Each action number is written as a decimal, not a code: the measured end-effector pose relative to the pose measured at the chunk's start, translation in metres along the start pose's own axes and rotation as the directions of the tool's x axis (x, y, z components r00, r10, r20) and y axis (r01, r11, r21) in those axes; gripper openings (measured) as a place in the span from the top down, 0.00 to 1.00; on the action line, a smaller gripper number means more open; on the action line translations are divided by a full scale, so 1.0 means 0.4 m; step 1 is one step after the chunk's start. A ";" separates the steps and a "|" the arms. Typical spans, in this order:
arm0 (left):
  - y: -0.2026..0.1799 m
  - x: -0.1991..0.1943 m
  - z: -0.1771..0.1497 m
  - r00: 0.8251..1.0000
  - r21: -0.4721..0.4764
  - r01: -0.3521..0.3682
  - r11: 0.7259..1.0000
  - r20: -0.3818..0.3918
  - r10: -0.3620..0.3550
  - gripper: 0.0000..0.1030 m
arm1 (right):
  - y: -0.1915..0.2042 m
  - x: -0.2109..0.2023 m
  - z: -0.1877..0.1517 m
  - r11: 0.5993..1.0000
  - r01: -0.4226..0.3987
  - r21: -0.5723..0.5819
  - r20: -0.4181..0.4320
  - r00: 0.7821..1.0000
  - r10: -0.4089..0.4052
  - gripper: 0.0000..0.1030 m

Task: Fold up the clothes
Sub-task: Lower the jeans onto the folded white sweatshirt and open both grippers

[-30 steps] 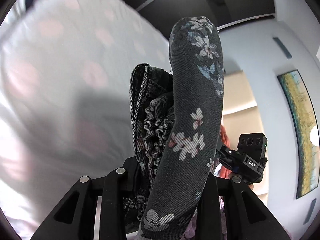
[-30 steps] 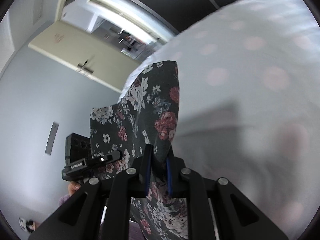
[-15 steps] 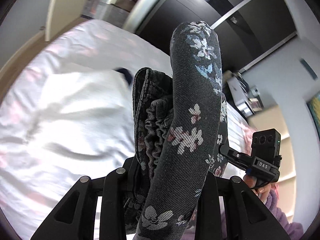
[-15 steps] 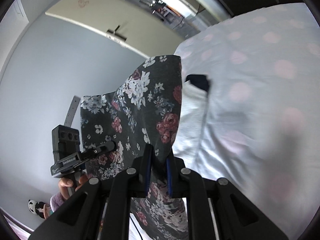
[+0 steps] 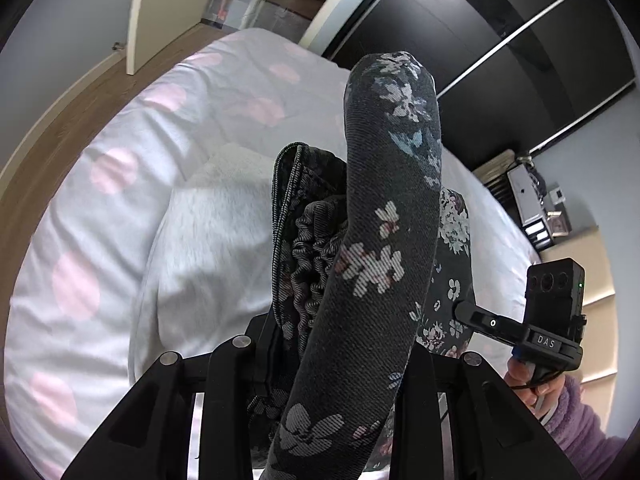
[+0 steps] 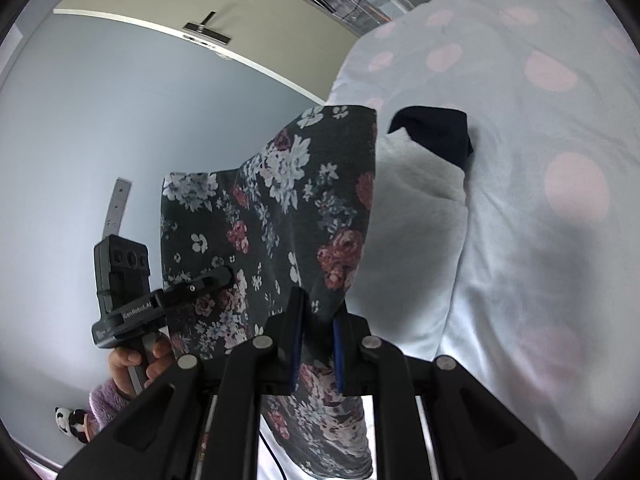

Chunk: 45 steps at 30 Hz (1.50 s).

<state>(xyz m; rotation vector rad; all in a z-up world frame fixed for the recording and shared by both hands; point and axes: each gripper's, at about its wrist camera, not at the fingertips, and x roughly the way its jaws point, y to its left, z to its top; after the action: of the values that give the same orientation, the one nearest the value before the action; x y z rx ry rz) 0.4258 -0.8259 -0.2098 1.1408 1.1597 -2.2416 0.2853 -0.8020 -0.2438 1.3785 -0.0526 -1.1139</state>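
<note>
Both tools are gripping the floral garment (image 6: pixel 280 216): the left tool (image 5: pixel 340 360) is pinching a thick bunch that risks slipping, while the right tool (image 6: pixel 316 344) is clamping a thin edge.

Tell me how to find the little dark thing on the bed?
Look at the white bed cover with pink dots. A fluffy white folded cloth lies on it, and the navy cloth sits on its far end, the only plain dark piece there.

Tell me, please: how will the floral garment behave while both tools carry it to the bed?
Probably floppy: the floral garment hangs in soft folds between the right tool and left tool. Its bunched elastic waistband looks stretchy. It seems light, sagging little.
</note>
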 end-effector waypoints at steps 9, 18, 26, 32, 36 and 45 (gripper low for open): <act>0.101 0.136 0.035 0.997 -0.033 0.024 0.999 -0.073 -0.027 0.69 | -0.147 0.112 0.043 0.999 0.019 0.040 -0.031 0.999 -0.018 0.89; 0.024 0.154 0.060 0.998 -0.053 -0.028 0.998 -0.058 0.025 0.54 | -0.162 0.083 0.010 0.998 0.042 0.047 -0.065 0.997 -0.039 0.79; 0.050 -0.087 0.046 0.985 -0.085 -0.103 0.991 0.130 0.113 0.55 | -0.091 -0.060 0.030 0.968 0.221 -0.116 0.078 0.974 -0.213 0.73; -0.060 -0.061 0.023 0.962 -0.002 -0.129 0.992 0.242 0.125 0.64 | 0.016 -0.097 0.027 0.905 0.291 -0.309 0.151 0.955 -0.256 0.86; -0.082 0.051 0.041 0.955 -0.013 -0.169 0.986 0.245 0.167 0.71 | 0.053 -0.053 0.029 0.866 0.331 -0.375 0.185 0.942 -0.279 0.87; 0.169 0.209 0.123 0.962 -0.155 -0.199 0.968 0.155 0.223 0.91 | -0.061 0.082 0.105 0.843 0.372 -0.389 0.170 0.928 -0.331 0.88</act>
<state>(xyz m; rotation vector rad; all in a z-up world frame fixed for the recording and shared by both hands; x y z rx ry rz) 0.3936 -0.9024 -0.2941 0.9487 1.0522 -2.0192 0.2623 -0.8493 -0.2695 0.9660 0.3670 -1.4041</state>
